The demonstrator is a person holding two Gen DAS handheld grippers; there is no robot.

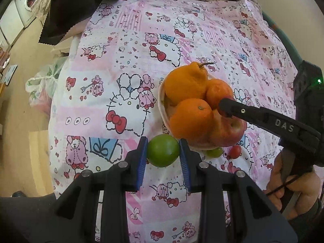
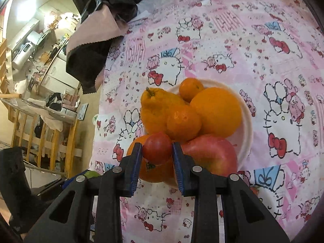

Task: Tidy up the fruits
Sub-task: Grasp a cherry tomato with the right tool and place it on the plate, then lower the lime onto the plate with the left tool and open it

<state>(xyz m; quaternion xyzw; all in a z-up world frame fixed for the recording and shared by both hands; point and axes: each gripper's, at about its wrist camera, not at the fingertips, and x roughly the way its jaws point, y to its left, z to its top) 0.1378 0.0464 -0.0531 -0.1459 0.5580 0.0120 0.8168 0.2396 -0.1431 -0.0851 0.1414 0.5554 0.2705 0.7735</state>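
A white bowl on the pink cartoon-print cloth holds several oranges and a red apple. My left gripper is shut on a green round fruit, just in front of the bowl. My right gripper is shut on a small red tomato-like fruit and holds it over the piled oranges and apple in the bowl. The right gripper's finger reaches over the bowl in the left wrist view.
A small green fruit and a small red fruit lie on the cloth beside the bowl. A dark cloth lies at the table's far left corner. A plastic bag sits on the floor left.
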